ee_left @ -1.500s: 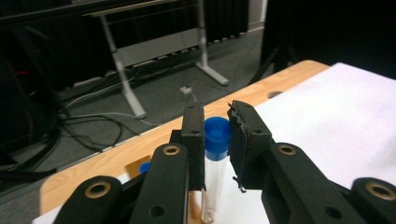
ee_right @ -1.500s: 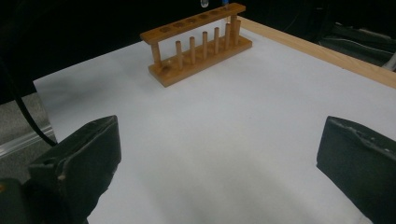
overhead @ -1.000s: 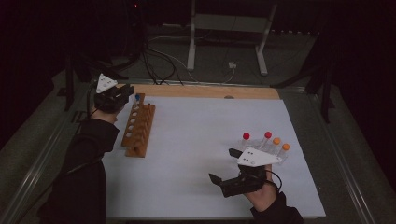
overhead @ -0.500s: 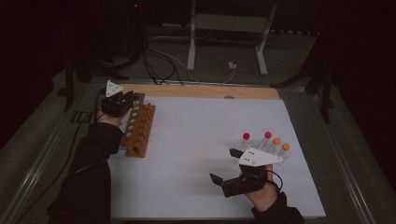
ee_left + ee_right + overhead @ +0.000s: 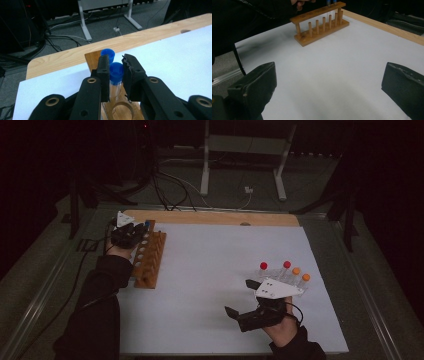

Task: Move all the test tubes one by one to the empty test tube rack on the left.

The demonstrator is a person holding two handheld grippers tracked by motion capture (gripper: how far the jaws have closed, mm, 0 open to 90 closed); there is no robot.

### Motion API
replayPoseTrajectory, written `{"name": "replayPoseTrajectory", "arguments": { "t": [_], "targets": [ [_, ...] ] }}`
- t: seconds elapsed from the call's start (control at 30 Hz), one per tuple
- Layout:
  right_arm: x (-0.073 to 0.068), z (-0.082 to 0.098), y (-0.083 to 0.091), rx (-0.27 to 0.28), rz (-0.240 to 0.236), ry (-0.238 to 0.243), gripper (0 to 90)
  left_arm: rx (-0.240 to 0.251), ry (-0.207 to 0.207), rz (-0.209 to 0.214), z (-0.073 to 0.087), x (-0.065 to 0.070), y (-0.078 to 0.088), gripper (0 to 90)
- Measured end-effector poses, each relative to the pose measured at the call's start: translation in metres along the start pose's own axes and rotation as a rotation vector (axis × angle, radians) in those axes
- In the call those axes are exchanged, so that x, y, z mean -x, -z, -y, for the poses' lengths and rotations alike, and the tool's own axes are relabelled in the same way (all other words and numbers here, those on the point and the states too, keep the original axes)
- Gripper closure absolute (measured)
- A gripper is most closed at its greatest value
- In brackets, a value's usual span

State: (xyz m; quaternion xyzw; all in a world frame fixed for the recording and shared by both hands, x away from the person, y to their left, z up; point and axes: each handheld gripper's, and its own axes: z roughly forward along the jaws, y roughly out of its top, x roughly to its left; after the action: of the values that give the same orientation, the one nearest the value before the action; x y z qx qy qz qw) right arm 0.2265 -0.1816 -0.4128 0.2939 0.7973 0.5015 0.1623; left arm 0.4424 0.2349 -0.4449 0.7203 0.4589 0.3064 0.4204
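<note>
In the high view the left gripper [image 5: 134, 234] sits at the upper left of the frame, over the far end of a wooden rack [image 5: 148, 254] that lies lengthwise near the left edge of the white table [image 5: 210, 285]. Its jaws are pressed against a clear tube with a blue cap [image 5: 116, 72]. In the left gripper view that tube stands upright in the centre of the frame, the two black jaws clamping it just below and around the cap, and its lower part reaches down into the rack. A second blue-capped tube [image 5: 107, 53] stands just behind it, toward the upper middle of the frame, at the rack's far end. An empty round hole [image 5: 122, 111] in the rack's top bar shows at the bottom centre, just in front of the held tube.

The right gripper [image 5: 247, 312] lies low in the lower right of the high view, its jaws spread wide with nothing between them. In the right gripper view the two jaws stand at the lower left and lower right corners with bare white table between, and the rack crosses the upper middle of the frame.

Four more tubes stand in a row at the right of the high view, just beyond the right gripper: two with red caps [image 5: 274, 266] and two with orange caps [image 5: 300, 273].
</note>
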Motion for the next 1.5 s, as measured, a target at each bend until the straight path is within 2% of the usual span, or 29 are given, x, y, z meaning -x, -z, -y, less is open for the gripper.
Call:
{"name": "replayPoseTrajectory", "arguments": {
  "t": [0.37,0.43,0.5,0.57,0.83,0.97,1.07,1.17,1.27,1.4,1.5],
  "targets": [
    [0.000,0.000,0.001,0.002,0.001,0.001,0.0,-0.030,-0.009,0.004,-0.001,0.001,0.000,74.9],
    [0.000,-0.001,0.002,0.010,-0.003,-0.002,0.0,-0.022,0.006,0.017,-0.003,0.001,0.003,66.7],
    [0.001,-0.002,0.004,0.021,0.002,-0.006,0.0,-0.017,-0.008,0.022,-0.006,0.002,0.008,58.4],
    [0.003,-0.002,0.005,0.031,0.005,-0.012,0.0,-0.011,-0.013,0.011,-0.010,0.005,0.015,45.2],
    [0.009,-0.004,0.012,0.054,0.029,-0.019,0.0,0.042,0.006,0.113,-0.021,0.017,0.052,24.3],
    [0.011,-0.005,0.016,0.062,0.040,-0.020,0.0,0.037,0.005,0.179,-0.021,0.028,0.068,16.7],
    [0.013,-0.007,0.021,0.070,0.049,-0.014,0.0,0.016,-0.029,0.229,-0.020,0.041,0.080,10.3],
    [0.017,-0.009,0.028,0.081,0.070,-0.012,0.0,0.018,-0.050,0.283,-0.016,0.053,0.093,5.3],
    [0.022,-0.010,0.036,0.099,0.102,-0.017,0.0,0.023,-0.072,0.338,-0.008,0.064,0.104,2.4],
    [0.035,-0.008,0.052,0.123,0.166,-0.040,0.0,0.017,-0.093,0.372,0.005,0.076,0.114,1.7],
    [0.047,-0.003,0.065,0.137,0.222,-0.067,0.0,0.015,-0.101,0.419,0.015,0.084,0.119,1.7]
  ]
}}
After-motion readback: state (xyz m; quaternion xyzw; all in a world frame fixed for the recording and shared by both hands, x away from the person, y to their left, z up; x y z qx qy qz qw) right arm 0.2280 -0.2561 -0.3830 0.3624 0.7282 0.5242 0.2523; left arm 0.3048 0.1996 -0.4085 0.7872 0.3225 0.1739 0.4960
